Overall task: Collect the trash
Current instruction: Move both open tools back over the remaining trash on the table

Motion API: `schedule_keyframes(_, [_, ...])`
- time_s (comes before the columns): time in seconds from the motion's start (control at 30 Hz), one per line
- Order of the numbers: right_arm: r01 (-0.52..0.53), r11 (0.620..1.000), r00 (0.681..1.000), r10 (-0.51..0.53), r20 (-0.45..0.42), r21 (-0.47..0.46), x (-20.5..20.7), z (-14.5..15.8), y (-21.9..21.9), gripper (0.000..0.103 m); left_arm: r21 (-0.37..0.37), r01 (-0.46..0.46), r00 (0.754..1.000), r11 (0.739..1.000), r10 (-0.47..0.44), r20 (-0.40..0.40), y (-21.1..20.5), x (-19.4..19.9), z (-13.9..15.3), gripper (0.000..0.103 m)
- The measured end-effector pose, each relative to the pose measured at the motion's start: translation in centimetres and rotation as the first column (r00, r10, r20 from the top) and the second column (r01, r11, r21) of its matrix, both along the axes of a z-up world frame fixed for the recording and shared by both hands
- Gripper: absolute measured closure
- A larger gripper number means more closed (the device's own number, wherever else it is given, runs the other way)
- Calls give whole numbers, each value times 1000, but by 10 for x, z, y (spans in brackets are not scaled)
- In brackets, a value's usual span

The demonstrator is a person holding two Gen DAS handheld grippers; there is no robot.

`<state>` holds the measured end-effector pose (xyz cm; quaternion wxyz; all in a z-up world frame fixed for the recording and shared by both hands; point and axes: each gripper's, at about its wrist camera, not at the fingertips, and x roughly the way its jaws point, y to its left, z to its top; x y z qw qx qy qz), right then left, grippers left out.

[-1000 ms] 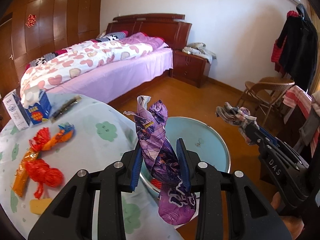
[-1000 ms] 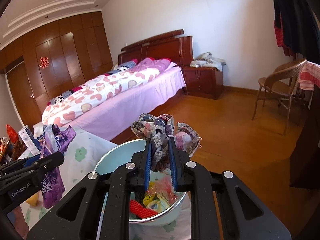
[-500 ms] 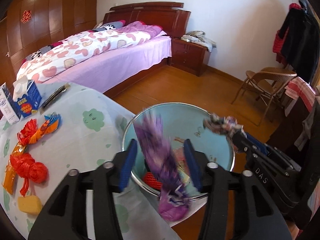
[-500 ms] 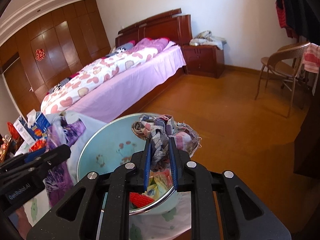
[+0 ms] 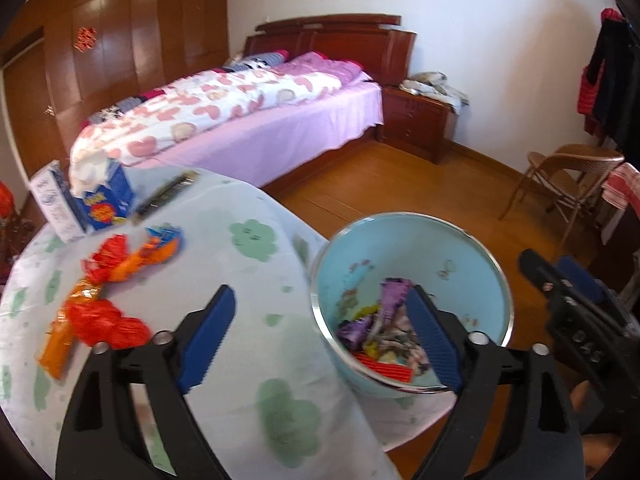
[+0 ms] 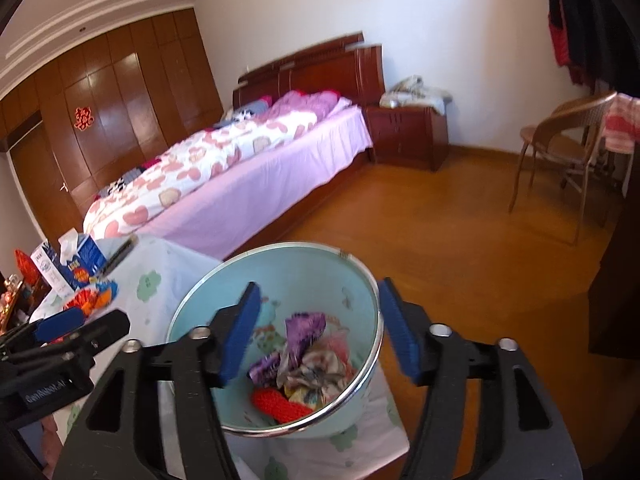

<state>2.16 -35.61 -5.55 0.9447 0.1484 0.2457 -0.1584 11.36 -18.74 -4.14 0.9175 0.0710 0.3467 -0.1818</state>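
Both wrappers had just dropped into the bin (image 6: 352,280); left hand-held gripper (image 5: 320,336) and right hand-held gripper (image 6: 316,332) were opening, empty. Red wrappers (image 5: 100,320) remained on the bench (image 5: 248,272).

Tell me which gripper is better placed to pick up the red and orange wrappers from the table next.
Left. The left gripper, jaws opening and empty, hangs beside the red and orange wrappers; the right gripper is over the bin.

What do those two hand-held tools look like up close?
Each tool, left and right, is a matte black plastic frame with silver screws and two ribbed blue finger pads. The left's side carries white lettering; the right's is too blurred to read.
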Motion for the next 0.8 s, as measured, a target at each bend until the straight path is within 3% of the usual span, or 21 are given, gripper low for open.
schedule_keyframes(0.2, [3, 993, 1000, -2, 8, -121, 5, 10, 27, 17, 28, -73, 997, 997, 72, 34, 32, -5, 8, 6])
schedule_keyframes(0.33, [31, 989, 998, -23, 58, -143, 1, 7, 41, 9, 36, -124, 992, 992, 123, 21, 58, -3, 4, 6])
schedule_keyframes(0.47, [-30, 994, 998, 25, -54, -109, 15, 3, 49, 9, 27, -176, 984, 984, 177, -11, 84, 1, -1, 6])
schedule_keyframes(0.8, [-128, 988, 985, 116, -131, -88, 30, -2, 92, 9, 27, -252, 968, 967, 252, -9, 152, -5, -10, 6])
